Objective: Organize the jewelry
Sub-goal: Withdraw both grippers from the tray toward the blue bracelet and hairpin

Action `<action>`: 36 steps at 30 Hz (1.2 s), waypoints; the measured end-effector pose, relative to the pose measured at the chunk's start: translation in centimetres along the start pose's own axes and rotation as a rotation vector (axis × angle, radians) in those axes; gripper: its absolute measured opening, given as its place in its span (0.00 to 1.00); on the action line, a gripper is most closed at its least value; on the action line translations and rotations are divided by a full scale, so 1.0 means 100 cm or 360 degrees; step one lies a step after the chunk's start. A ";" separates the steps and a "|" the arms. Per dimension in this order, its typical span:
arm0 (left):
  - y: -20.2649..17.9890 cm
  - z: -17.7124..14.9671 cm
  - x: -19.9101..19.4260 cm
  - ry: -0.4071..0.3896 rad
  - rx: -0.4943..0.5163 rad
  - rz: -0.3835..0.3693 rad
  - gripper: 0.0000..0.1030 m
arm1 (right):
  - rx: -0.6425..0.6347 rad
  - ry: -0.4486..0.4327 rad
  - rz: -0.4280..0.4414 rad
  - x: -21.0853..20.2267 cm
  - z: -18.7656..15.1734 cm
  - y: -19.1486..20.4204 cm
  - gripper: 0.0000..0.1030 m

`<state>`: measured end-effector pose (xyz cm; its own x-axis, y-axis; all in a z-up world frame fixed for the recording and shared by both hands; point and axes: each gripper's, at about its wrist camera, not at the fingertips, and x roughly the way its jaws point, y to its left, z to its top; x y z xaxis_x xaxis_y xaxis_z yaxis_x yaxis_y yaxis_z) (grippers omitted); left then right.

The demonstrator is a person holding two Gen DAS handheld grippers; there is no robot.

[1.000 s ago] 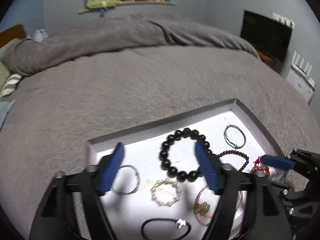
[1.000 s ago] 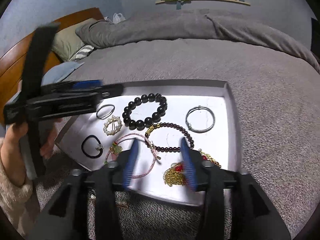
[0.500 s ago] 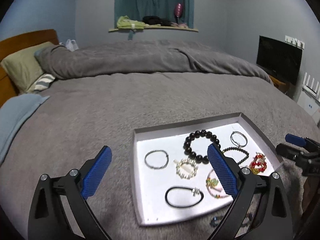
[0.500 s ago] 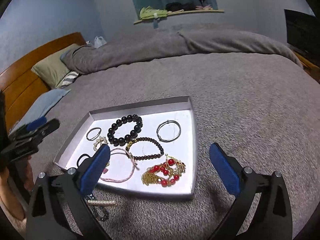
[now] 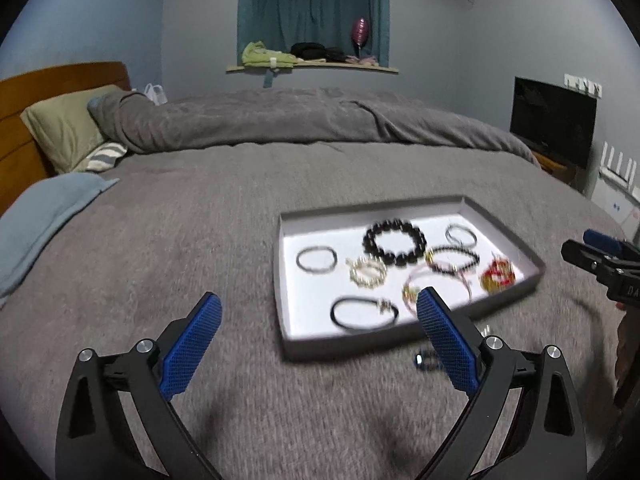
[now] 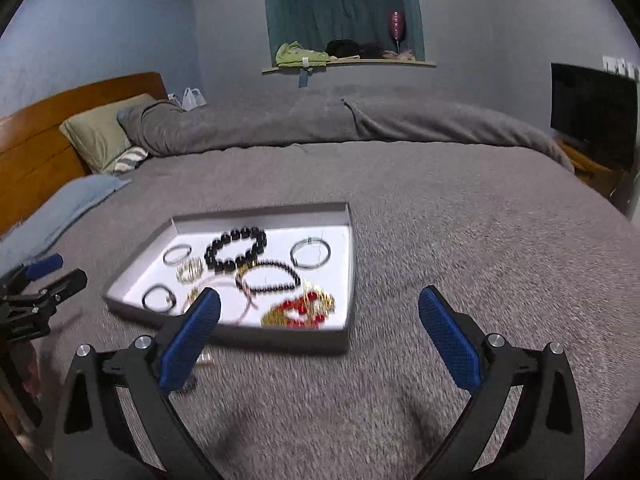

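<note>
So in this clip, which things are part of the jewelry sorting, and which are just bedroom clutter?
Part of the job:
tray
black bead bracelet
silver bangle
red and gold necklace
black hair tie
loose pieces on the blanket beside the tray
left gripper and right gripper, both open

Just lying about:
pillow
television
wine glass
green cloth

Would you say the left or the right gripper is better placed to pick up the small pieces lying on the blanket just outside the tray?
Probably left: the loose pieces lie beside its right fingertip, near the tray.
</note>
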<state>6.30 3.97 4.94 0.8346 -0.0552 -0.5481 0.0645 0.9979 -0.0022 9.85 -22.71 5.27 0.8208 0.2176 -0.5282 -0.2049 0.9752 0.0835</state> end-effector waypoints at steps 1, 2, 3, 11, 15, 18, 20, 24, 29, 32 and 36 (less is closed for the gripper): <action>-0.001 -0.004 -0.001 0.0013 0.0000 -0.0021 0.94 | -0.0025 0.0010 -0.0002 -0.001 -0.005 0.002 0.95; -0.003 -0.009 -0.001 0.0032 0.0002 -0.0045 0.94 | -0.0041 0.0019 -0.0004 -0.002 -0.009 0.003 0.95; -0.005 -0.012 -0.001 0.0044 0.0016 -0.0056 0.94 | -0.0059 0.0031 -0.0003 -0.003 -0.013 0.005 0.95; -0.014 -0.040 -0.002 0.0140 0.0097 -0.0100 0.94 | -0.0131 0.0083 0.0105 -0.006 -0.026 0.022 0.95; -0.013 -0.045 0.001 0.0164 0.0108 -0.0131 0.94 | -0.0162 0.0132 0.0198 0.002 -0.031 0.035 0.95; -0.016 -0.048 0.005 0.0180 0.0141 -0.0142 0.94 | -0.0187 0.0190 0.0242 0.009 -0.037 0.044 0.95; -0.019 -0.050 0.007 0.0199 0.0163 -0.0168 0.94 | -0.0218 0.0209 0.0257 0.011 -0.040 0.050 0.93; -0.020 -0.050 0.011 0.0230 0.0171 -0.0197 0.94 | -0.0289 0.0241 0.0269 0.015 -0.045 0.059 0.80; -0.009 -0.048 0.014 0.0247 0.0078 -0.0226 0.94 | -0.0216 0.0376 0.0404 0.029 -0.052 0.065 0.50; -0.007 -0.047 0.014 0.0242 0.0059 -0.0228 0.94 | -0.0245 0.0383 0.0394 0.033 -0.053 0.074 0.41; -0.009 -0.047 0.014 0.0245 0.0068 -0.0246 0.94 | -0.0244 0.0423 0.0392 0.040 -0.052 0.083 0.27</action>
<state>4.78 3.16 0.23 0.7200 -0.1983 -0.6651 0.2110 0.9755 -0.0625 8.60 -13.92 -0.55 0.5745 0.4068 -0.7102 -0.4724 0.8734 0.1182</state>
